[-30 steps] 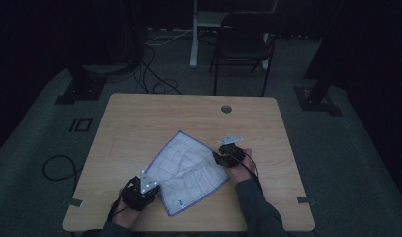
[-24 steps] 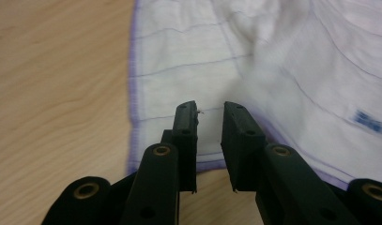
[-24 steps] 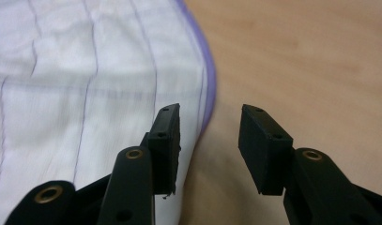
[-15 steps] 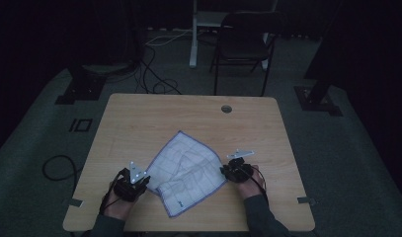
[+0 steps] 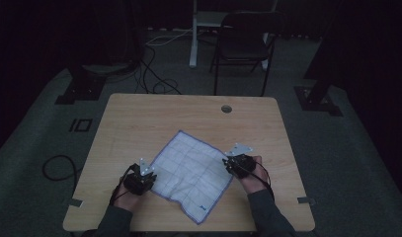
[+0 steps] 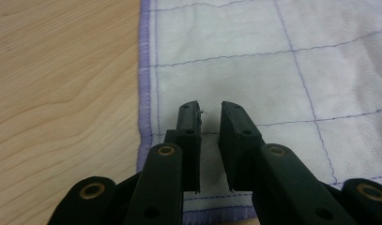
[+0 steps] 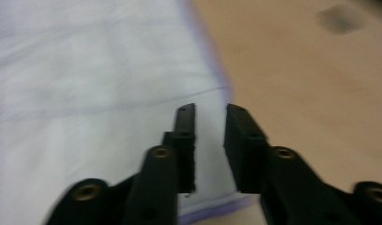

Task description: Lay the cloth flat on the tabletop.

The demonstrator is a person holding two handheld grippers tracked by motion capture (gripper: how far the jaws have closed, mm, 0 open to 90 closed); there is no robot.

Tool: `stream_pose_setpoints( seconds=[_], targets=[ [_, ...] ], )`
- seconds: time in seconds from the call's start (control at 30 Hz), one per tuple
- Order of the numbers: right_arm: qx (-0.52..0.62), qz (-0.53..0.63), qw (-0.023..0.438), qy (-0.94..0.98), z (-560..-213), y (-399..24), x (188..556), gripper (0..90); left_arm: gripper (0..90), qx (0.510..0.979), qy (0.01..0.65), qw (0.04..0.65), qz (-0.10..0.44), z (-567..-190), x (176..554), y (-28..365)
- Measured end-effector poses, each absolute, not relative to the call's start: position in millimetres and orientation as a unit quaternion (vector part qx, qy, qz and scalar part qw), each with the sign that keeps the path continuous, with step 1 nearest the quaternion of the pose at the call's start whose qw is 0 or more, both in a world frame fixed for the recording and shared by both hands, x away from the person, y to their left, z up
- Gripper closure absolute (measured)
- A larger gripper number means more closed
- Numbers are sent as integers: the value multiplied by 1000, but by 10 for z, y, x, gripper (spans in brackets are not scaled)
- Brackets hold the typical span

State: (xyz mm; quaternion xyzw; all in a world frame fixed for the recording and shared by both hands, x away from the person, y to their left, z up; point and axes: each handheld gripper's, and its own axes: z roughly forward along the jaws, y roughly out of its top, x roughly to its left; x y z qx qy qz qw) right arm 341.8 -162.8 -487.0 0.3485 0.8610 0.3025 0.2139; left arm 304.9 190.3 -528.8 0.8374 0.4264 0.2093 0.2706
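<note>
A white cloth (image 5: 191,173) with thin purple grid lines and a purple hem lies flat on the wooden table (image 5: 188,118), turned like a diamond. My left gripper (image 5: 141,177) sits at the cloth's left corner. In the left gripper view the jaws (image 6: 208,110) hang over the cloth (image 6: 235,61) just inside its hem; they have just been closing, a narrow gap remains, and nothing is pinched. My right gripper (image 5: 235,163) is at the cloth's right corner. Its jaws (image 7: 210,112) have just been opening and stand apart over the blurred hem (image 7: 217,89), holding nothing.
A round cable hole (image 5: 226,108) sits near the table's far edge. Beyond the table stand a dark chair (image 5: 243,44), a white post (image 5: 193,34) and loose cables (image 5: 154,74) on the grey floor. Bare wood surrounds the cloth.
The left gripper swung out to the left, then came back in to the cloth's left corner. The right gripper shifted toward the person beside the right corner. The cloth lies as before.
</note>
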Motion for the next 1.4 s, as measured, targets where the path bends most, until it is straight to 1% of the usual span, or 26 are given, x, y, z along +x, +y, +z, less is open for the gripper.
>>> stream_pose_setpoints(
  seconds=[0.17,0.23,0.33,0.43,0.57,0.7,0.77,0.8,0.83,0.93,1.1,1.2,1.23,1.3,1.4],
  targets=[
    [412,315,210,829,-5011,-1797,3436,733,785,834,433,266,213,-5287,3101,1951],
    [438,326,200,814,-5092,-1863,3453,736,785,833,435,265,215,-5286,3120,1961],
    [458,317,205,805,-5206,-1901,3468,729,786,832,437,265,216,-5287,3131,1965],
    [463,310,191,808,-5301,-1887,3470,730,786,831,438,266,215,-5288,3130,1969],
    [462,299,201,810,-5342,-1874,3470,750,788,831,439,266,214,-5287,3127,1970],
    [469,300,208,805,-5352,-1933,3534,747,794,833,438,265,207,-5279,3106,1960],
    [475,289,219,801,-5339,-1933,3562,743,791,835,436,270,199,-5277,3094,1956],
    [476,284,225,801,-5328,-1922,3557,727,782,834,435,277,194,-5272,3095,1952],
    [476,285,232,799,-5299,-1889,3528,688,764,833,434,284,192,-5266,3099,1951],
    [463,311,227,799,-5222,-1793,3410,629,733,830,431,297,192,-5243,3129,1925],
    [402,355,184,824,-5239,-1455,3076,570,725,822,427,325,192,-5225,3410,1770],
    [375,355,158,842,-5320,-1317,2948,535,717,818,426,334,194,-5235,3563,1700],
    [369,350,156,847,-5346,-1293,2921,533,717,818,426,335,195,-5241,3609,1684],
    [364,345,150,852,-5389,-1280,2894,532,719,821,425,327,197,-5270,3682,1666],
    [362,341,156,853,-5385,-1324,2908,535,792,823,434,311,194,-5330,3725,1689]
  ],
)
